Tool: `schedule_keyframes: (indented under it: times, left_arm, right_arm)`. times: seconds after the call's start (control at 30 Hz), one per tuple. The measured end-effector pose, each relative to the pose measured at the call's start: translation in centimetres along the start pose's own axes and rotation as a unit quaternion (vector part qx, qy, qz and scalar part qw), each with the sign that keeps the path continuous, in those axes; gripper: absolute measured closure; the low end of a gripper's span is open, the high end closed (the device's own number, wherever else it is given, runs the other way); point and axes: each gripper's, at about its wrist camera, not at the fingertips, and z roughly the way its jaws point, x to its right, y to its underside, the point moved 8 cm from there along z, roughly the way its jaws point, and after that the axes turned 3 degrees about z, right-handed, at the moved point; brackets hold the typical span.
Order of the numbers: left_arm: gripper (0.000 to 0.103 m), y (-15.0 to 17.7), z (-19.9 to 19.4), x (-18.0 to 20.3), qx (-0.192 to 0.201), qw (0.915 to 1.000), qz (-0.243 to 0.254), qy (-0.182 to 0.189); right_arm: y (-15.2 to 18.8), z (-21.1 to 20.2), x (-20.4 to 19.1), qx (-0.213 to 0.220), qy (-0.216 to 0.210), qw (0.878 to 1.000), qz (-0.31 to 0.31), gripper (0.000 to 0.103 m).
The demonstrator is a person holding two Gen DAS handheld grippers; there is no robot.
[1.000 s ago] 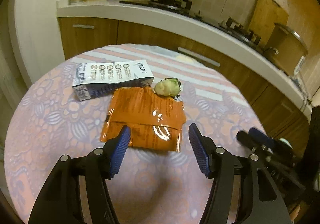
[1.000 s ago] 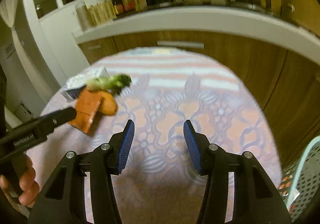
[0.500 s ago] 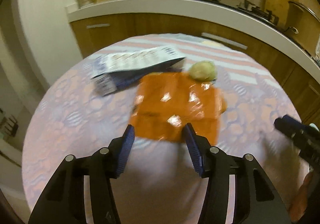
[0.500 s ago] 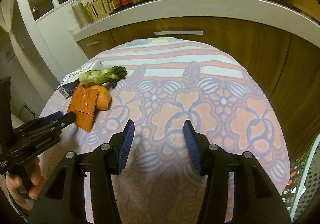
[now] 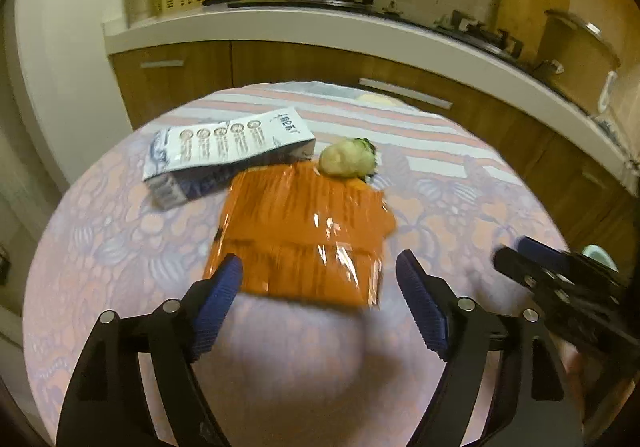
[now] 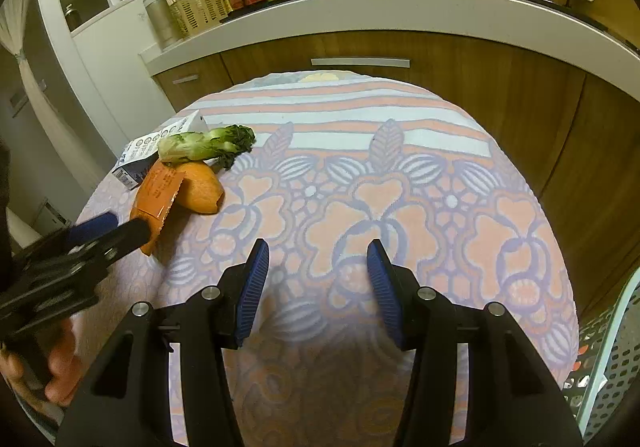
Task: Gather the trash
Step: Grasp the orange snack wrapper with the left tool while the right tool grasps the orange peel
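Half a second ago the left gripper [image 5: 319, 279] had its jaws narrower just short of the orange wrapper [image 5: 304, 239]; they have just been opening and now stand wide, blue pads on either side of the wrapper's near edge. The left pad overlaps the near-left corner, the right pad stands just clear of the right edge, and nothing is pressed between them.

That wrapper lies flat on the round table's flowered cloth [image 5: 100, 247], shiny and creased. A white and blue carton [image 5: 224, 151] lies on its side behind it, touching its far-left edge. A piece of bok choy [image 6: 204, 145] rests at the wrapper's far corner, and from the right wrist view an orange peel [image 6: 200, 193] shows half under the wrapper.

Over bare cloth, well apart from the trash, the right gripper [image 6: 318, 275] hovers with jaws partly apart and holding nothing. A perforated basket [image 6: 612, 363] shows at the table's right edge.
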Motion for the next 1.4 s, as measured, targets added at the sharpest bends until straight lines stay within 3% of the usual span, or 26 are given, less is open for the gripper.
schedule_keyframes:
  times: [0.07, 0.17, 0.3, 0.4, 0.43, 0.7, 0.73, 0.77, 0.83, 0.9, 1.0, 1.17, 1.2, 1.33, 1.4]
  left_arm:
    - [0.028, -0.2, 1.4, 0.0, -0.015, 0.9999, 0.0, 0.004]
    - [0.041, 0.1, 2.3, -0.6, -0.023, 0.9997, 0.009, -0.007]
    - [0.07, 0.4, 1.9, -1.8, -0.015, 0.9999, 0.004, -0.005]
    - [0.078, 0.6, 1.4, -2.3, -0.011, 0.9999, -0.005, 0.01]
    - [0.103, 0.7, 1.3, -2.4, -0.01, 1.0, -0.001, 0.002]
    - [0.103, 1.1, -0.1, -2.8, 0.004, 0.9985, -0.028, 0.046]
    - [0.099, 1.2, -0.4, -2.5, 0.002, 0.998, -0.032, 0.054]
    - [0.093, 1.3, -0.4, -2.2, -0.001, 0.9976, -0.033, 0.062]
    - [0.054, 1.3, -0.6, -1.5, 0.0, 0.9977, -0.029, 0.061]
    - [0.034, 0.9, -1.1, -0.6, 0.02, 0.9986, -0.018, 0.046]
    - [0.026, 0.4, -0.7, 1.2, 0.02, 0.9992, 0.02, 0.029]
    - [0.029, 0.6, 2.7, 2.1, -0.019, 0.9955, 0.072, -0.06]
    - [0.039, 0.5, 2.8, 1.9, -0.02, 0.9948, 0.071, -0.069]
    - [0.062, 0.0, 1.6, 1.0, 0.004, 0.9959, 0.06, -0.068]
    - [0.068, 0.0, 0.5, 0.4, 0.021, 0.9959, 0.055, -0.069]
  right_arm:
    - [0.0, 0.0, 0.0, 0.0, -0.001, 1.0, 0.0, 0.055]
    - [0.0, 0.0, 0.1, -0.001, -0.003, 1.0, 0.002, 0.055]
    - [0.1, 0.0, -0.1, -0.003, -0.006, 1.0, 0.002, 0.055]
    - [0.1, 0.0, -0.3, -0.005, -0.007, 1.0, -0.001, 0.055]
    - [0.2, 0.1, -0.5, -0.006, -0.007, 1.0, -0.004, 0.055]
    - [0.5, 0.6, -1.0, -0.019, 0.011, 0.999, -0.023, 0.055]
    - [0.5, 0.7, -0.9, -0.021, 0.009, 1.0, -0.02, 0.055]
    - [0.5, 0.8, -0.7, -0.022, 0.008, 1.0, -0.017, 0.055]
    - [0.5, 0.9, -0.5, -0.024, 0.005, 1.0, -0.011, 0.055]
    - [0.5, 0.9, -0.4, -0.023, 0.002, 1.0, -0.007, 0.055]
    - [0.5, 0.8, -0.4, -0.02, 0.004, 1.0, -0.008, 0.055]
    - [0.5, 0.7, -0.4, -0.017, 0.0, 1.0, -0.005, 0.055]
    - [0.4, 0.6, -0.3, -0.017, -0.001, 1.0, -0.003, 0.055]
    - [0.4, 0.6, -0.2, -0.018, -0.006, 1.0, 0.001, 0.055]
    - [0.4, 0.4, -0.4, -0.015, -0.008, 1.0, -0.001, 0.055]
